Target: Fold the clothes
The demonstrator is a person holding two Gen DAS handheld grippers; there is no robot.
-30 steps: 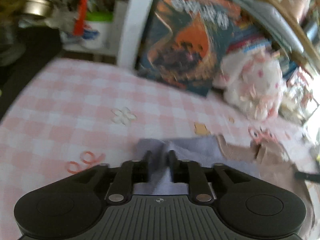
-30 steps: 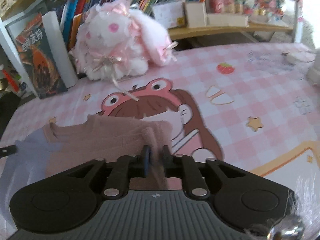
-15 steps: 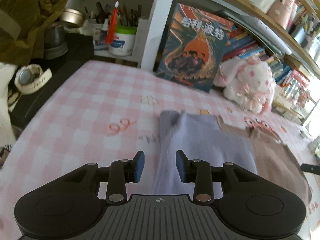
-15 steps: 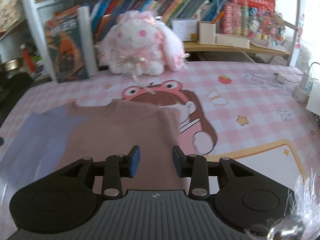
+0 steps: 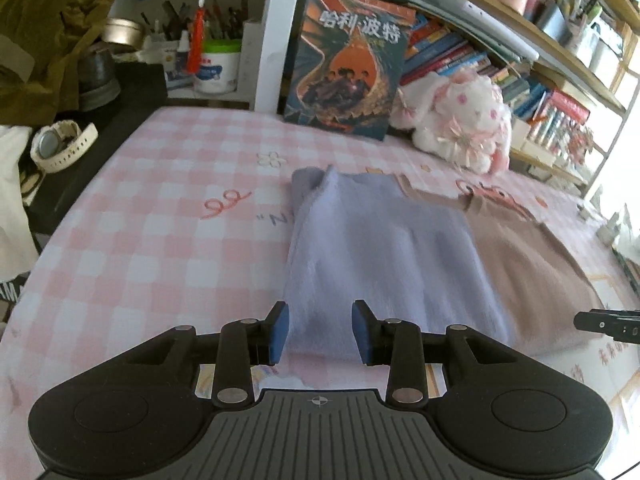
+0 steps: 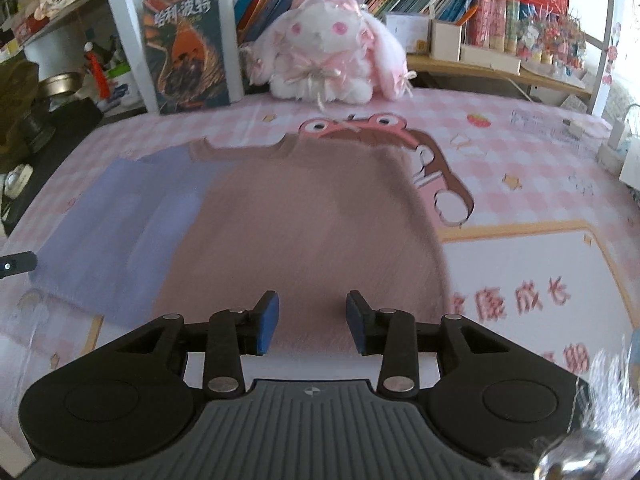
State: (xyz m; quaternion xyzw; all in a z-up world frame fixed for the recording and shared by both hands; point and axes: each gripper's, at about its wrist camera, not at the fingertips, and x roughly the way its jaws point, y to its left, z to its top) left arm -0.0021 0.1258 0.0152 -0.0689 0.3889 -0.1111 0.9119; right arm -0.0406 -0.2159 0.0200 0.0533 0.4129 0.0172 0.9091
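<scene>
A: Diff vs a second back? Both were pinched on fabric then

B: Yep, let go since. Left gripper (image 5: 319, 330) now has jaws wide apart, nothing between them, blue pads (image 5: 279, 330) bare, hovering at the near hem of the fuzzy lavender knit garment (image 5: 384, 256). Right gripper (image 6: 312, 322) same: jaws spread wide, nothing held, at the near hem of the dusty-pink ribbed knit sweater (image 6: 316, 224)

A: Where's the clothing?

B: Flat on the pink-and-white checked printed tablecloth (image 5: 168, 232), centre of the table. Lavender piece to the left, pink sweater to the right, touching; which overlaps which, can't tell. Half a second ago the grippers were closer in; both pulled back, more cloth in view now

A: Textures?

B: Lavender one soft, brushed, a small raised fold at its far left corner. Pink one finer rib, ribbed neckline at the far edge, lying smooth. Both roughly rectangular, motion blur smears the edges

A: Background?

B: Glossy upright book with an orange-and-teal cover (image 5: 346, 68) leaning on a white shelf post, fluffy white-and-pink plush bunny (image 6: 326, 60) beside it, rows of book spines behind. Cream plastic wristwatch (image 5: 60, 144) on the dark surface off the left edge of the cloth. Right gripper's black fingertip just shows at the left view's right border
</scene>
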